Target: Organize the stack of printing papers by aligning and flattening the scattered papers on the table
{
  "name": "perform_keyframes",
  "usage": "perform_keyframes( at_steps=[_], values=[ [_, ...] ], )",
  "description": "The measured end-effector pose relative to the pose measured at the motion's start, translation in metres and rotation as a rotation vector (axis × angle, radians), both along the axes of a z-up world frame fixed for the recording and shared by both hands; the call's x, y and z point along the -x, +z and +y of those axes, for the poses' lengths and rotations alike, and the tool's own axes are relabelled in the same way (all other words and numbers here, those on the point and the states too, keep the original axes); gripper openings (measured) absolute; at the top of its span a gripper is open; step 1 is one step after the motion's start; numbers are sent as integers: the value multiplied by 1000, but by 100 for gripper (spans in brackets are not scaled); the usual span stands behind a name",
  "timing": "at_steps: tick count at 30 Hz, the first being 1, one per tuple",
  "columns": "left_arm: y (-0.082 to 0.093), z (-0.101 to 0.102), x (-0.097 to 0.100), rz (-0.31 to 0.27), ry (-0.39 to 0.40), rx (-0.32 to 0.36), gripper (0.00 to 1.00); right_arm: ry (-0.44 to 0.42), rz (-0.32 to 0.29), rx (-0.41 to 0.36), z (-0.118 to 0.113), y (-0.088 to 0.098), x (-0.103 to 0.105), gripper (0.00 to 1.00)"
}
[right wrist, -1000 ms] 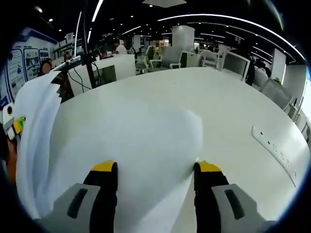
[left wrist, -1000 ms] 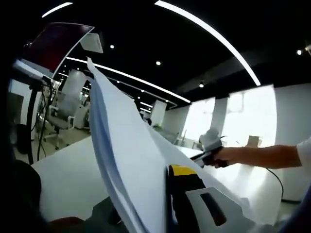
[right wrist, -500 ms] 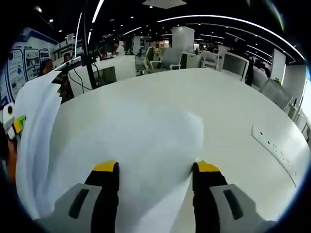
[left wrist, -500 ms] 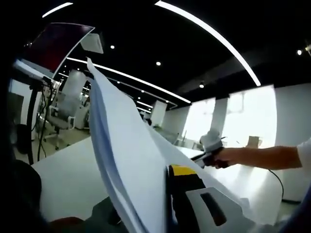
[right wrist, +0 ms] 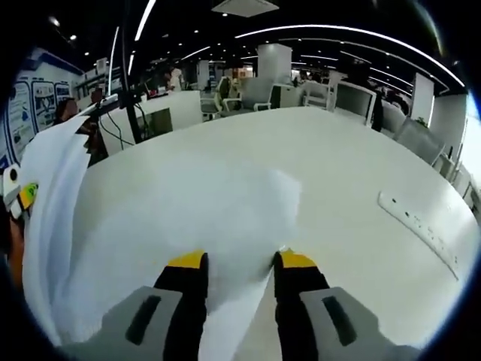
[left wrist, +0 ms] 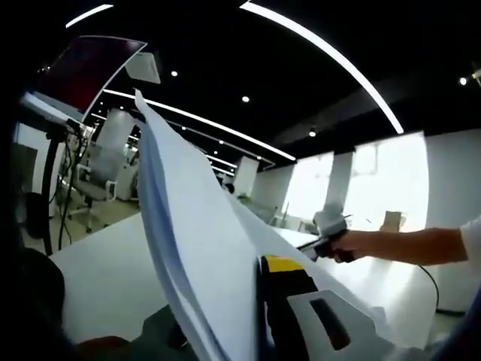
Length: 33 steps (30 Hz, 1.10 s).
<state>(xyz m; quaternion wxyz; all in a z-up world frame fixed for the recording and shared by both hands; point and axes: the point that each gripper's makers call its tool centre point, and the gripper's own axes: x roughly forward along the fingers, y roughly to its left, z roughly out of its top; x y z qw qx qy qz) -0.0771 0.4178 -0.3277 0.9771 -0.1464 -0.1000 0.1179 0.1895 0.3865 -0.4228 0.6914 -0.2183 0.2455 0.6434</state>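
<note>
A stack of white printing papers point(right wrist: 188, 203) lies spread on the white table point(right wrist: 361, 165), its left end curled upward. My right gripper point(right wrist: 242, 261) hovers over the near right corner, jaws open with paper showing between the yellow tips. In the left gripper view the papers point(left wrist: 195, 226) stand up as a tall sheet, and my left gripper point(left wrist: 240, 289) is shut on them; one yellow-tipped jaw shows, the other is hidden behind the paper. The left gripper point(right wrist: 19, 197) also appears at the curled end. The right gripper point(left wrist: 328, 226) is seen in a person's hand.
A white socket strip point(right wrist: 421, 226) lies on the table at the right. Beyond the far edge stand desks, office chairs point(right wrist: 259, 90) and a dark pole with cables point(right wrist: 131, 101). A dark screen point(left wrist: 86, 68) hangs at the upper left.
My right gripper's jaws have narrowed toward each other over the paper's corner. The left gripper and the raised papers have stayed put.
</note>
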Motion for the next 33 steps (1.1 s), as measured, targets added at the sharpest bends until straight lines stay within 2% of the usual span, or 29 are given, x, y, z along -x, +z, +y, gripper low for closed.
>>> perform_keyframes(
  at_steps=[3,6,8,17,24,28,33],
  values=[
    [0,0,0,1,0,0,8,-22,6,-10,0,1,-8,13],
    [0,0,0,1,0,-1,8,-33,27,-27,2,2,-9,9],
    [0,1,0,1,2,-2,9,-48,68,-29,1,3,-7,5],
    [0,2,-1,2,2,-5,9,-149,367,-73,-14,16,-3,0],
    [0,3,-1,4,3,-4,9,-184,351,-96,-40,35,-22,0],
    [0,3,-2,5,2,-1,9,-201,305,-122,-56,50,-38,0],
    [0,4,-1,-8,-3,20,8,-210,265,-154,-81,71,-46,0]
  ],
)
